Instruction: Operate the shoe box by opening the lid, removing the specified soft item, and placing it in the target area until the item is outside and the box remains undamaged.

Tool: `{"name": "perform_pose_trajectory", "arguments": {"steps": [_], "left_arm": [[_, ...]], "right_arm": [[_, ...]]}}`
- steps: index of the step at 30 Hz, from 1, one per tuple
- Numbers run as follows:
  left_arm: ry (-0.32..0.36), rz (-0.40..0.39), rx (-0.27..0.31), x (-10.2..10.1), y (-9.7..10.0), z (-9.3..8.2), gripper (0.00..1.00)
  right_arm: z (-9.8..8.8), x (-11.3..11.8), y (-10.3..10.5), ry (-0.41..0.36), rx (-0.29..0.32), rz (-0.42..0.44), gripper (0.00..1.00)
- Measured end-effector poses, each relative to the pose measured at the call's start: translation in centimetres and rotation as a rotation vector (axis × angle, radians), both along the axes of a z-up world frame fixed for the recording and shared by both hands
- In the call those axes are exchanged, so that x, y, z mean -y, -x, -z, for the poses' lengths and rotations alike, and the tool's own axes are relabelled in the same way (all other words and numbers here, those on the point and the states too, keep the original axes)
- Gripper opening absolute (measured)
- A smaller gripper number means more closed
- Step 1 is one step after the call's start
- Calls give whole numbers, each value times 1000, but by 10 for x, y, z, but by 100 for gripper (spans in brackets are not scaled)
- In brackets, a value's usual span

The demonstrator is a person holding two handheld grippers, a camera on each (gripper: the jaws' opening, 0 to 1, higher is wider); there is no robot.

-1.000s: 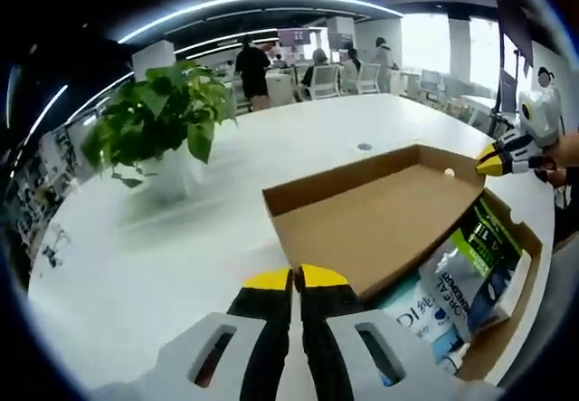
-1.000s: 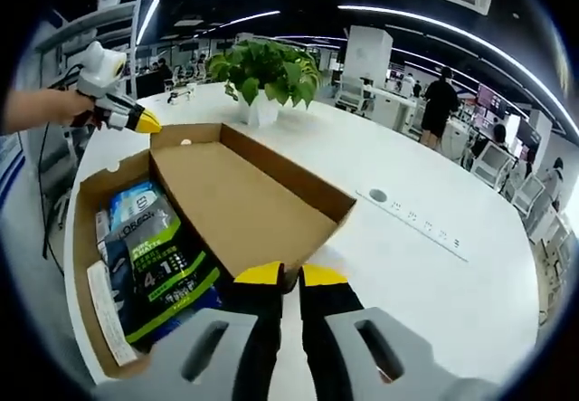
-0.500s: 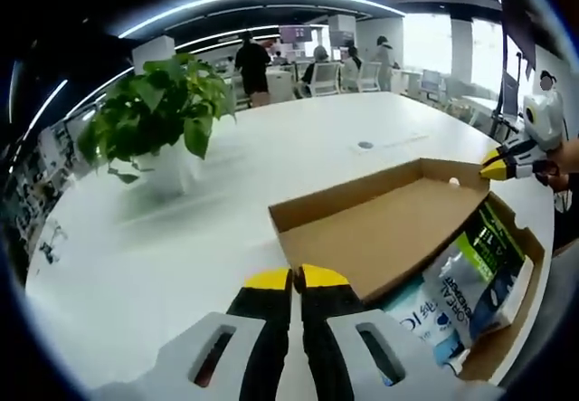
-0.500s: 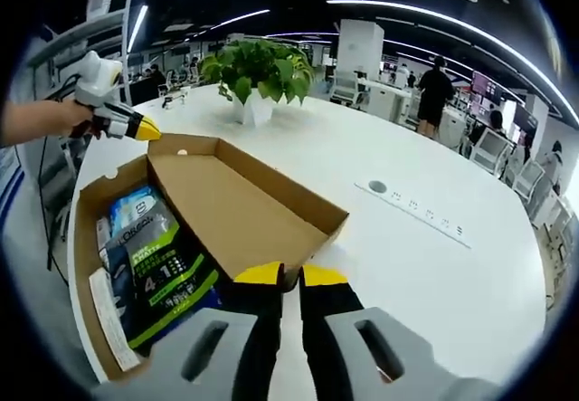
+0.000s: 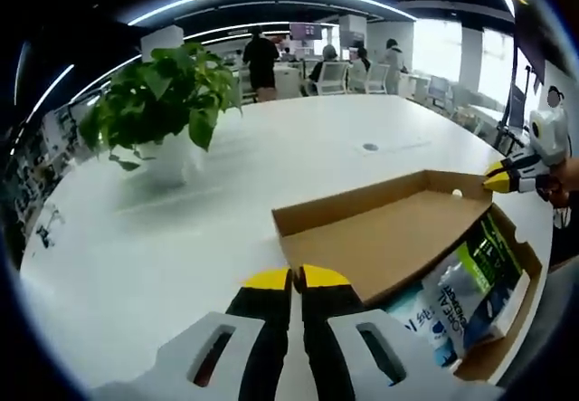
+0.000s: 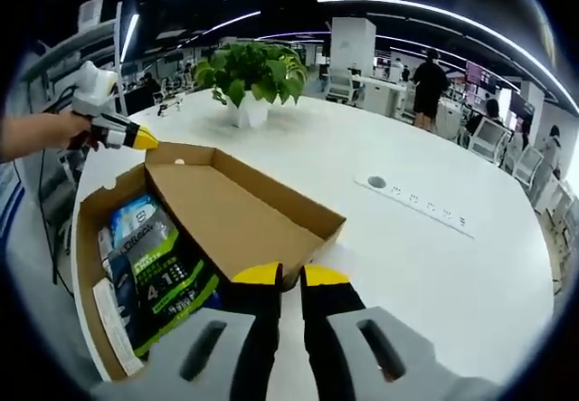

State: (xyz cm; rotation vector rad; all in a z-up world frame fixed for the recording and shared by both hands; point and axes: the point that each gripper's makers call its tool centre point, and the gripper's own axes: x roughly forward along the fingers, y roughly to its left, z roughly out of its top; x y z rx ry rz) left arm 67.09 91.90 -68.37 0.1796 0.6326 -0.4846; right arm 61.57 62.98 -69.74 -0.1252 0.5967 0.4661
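Left tool [image 5: 291, 277] first: its yellow-tipped jaws are pinched together on the near corner of the cardboard lid [image 5: 384, 238], which stands hinged up and tilts away from it. Just to the right of that tool, under the raised lid, the shoe box [image 5: 507, 347] lies open on the white table [image 5: 163, 238], and the soft packs [image 5: 466, 292] sit inside, blue-white ones nearest and a green-and-black one beyond. Far to the tool's right, the other tool's yellow tip touches the lid's opposite corner. Off to the left and ahead stands a potted plant [image 5: 163, 111], well apart from the box.

Over to the right tool [image 6: 280, 276]: jaws likewise clamped on its own corner of the lid [image 6: 240, 215], box [image 6: 90, 229] down to its left. There the green-and-black pack [image 6: 167, 279] lies on top, a pale blue pack [image 6: 136, 213] behind it, both inside the box walls. The left tool [image 6: 145, 141] rides at the far corner.

Handling, by my read: those packs look like filled film pouches, light, squashy and slick, so a pinch on a gathered top edge or seam should hold better than a squeeze across the belly. The lid is thin corrugated board, stiff but easy to crease at the hinge, so it wants gentle easing back rather than a hard fold. The item is not out yet.
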Motion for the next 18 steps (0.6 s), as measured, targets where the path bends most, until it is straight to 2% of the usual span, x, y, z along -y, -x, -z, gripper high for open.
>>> {"name": "perform_pose_trajectory", "arguments": {"steps": [5, 8, 13, 18], "left_arm": [[-4, 2, -8, -1, 5, -1, 1], [-31, 25, -12, 1, 13, -1, 5], [-48, 34, -8, 2, 24, -5, 12], [-49, 38, -19, 5, 39, -8, 13]], "right_arm": [[-2, 0, 4, -12, -4, -2, 7], [-4, 1, 8, -11, -3, -4, 8], [-12, 1, 17, -20, 9, -11, 13], [-18, 1, 26, -28, 15, -23, 17]]}}
